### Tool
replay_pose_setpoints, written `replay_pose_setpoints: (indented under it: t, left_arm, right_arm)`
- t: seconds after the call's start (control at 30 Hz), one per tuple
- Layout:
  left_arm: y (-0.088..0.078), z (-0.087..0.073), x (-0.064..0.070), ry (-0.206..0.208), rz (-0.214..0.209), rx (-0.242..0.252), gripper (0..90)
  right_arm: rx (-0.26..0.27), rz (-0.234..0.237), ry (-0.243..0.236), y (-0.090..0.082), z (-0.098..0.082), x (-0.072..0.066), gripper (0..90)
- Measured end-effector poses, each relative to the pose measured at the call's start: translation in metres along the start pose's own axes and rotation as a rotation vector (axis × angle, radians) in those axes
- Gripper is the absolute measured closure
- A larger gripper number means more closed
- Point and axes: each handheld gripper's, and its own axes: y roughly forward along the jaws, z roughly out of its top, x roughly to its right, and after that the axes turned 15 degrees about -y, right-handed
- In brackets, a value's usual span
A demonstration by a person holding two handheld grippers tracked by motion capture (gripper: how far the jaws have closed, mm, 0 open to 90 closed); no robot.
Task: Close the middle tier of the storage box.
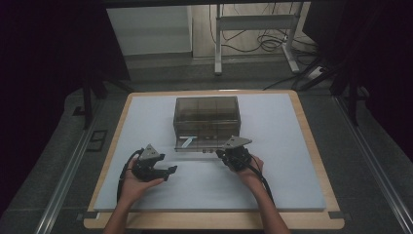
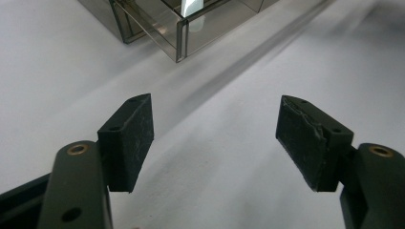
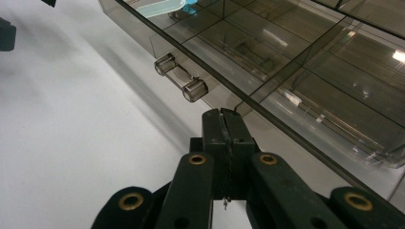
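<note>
No legible text, label, brand, number or sign on any surface.

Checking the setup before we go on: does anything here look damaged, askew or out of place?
The smoky plastic drawer box has its bottom drawer pulled out. The left gripper pads look chipped and ragged at the edges. Nothing is spilled.
</note>
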Motion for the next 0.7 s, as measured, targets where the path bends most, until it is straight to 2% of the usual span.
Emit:
replay_pose_setpoints:
  t: [0.7]
  left_arm:
    - [-0.0032,0.0002,0.0,0.001,0.004,0.009,28.9]
  right_arm:
    - [0.002,-0.012,0.016,0.0051,0.0038,0.0081,87.9]
